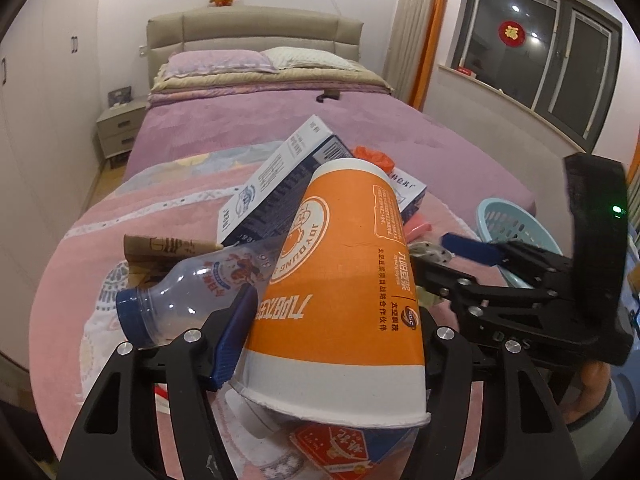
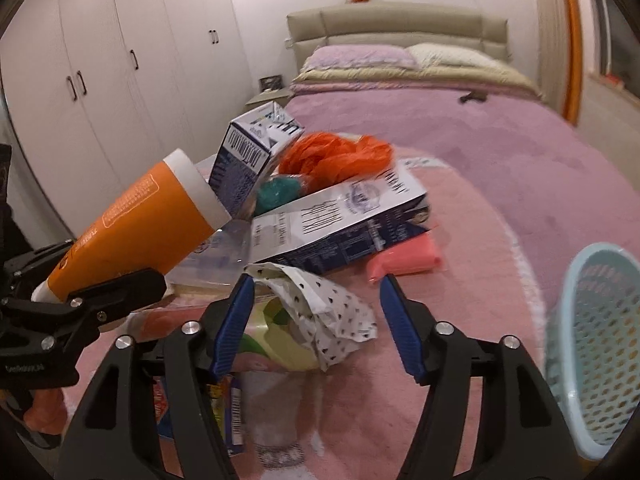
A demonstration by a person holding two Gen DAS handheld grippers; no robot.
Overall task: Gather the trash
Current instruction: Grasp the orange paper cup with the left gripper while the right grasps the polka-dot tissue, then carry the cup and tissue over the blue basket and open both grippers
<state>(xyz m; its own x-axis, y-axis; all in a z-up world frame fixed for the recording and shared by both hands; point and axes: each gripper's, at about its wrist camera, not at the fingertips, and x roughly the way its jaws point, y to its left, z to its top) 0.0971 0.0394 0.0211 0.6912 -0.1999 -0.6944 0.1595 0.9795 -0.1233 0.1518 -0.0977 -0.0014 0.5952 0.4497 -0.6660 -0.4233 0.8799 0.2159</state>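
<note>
Left wrist: left gripper (image 1: 324,320) jaws clamp orange cup (image 1: 340,280); right gripper (image 2: 316,320) jaws apart, pink bedspread (image 2: 472,320)

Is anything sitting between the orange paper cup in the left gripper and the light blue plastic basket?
Yes. The right gripper reaches across between the orange paper cup and the light blue plastic basket; the left gripper grips the cup.

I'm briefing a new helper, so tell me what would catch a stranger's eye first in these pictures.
The big orange paper cup stands out first, clamped in the left gripper and lifted at a tilt over the trash pile on the pink blanket. Next, the right gripper hangs open around a crumpled white wrapper with black dots. At the far right stands a light blue basket.
</note>
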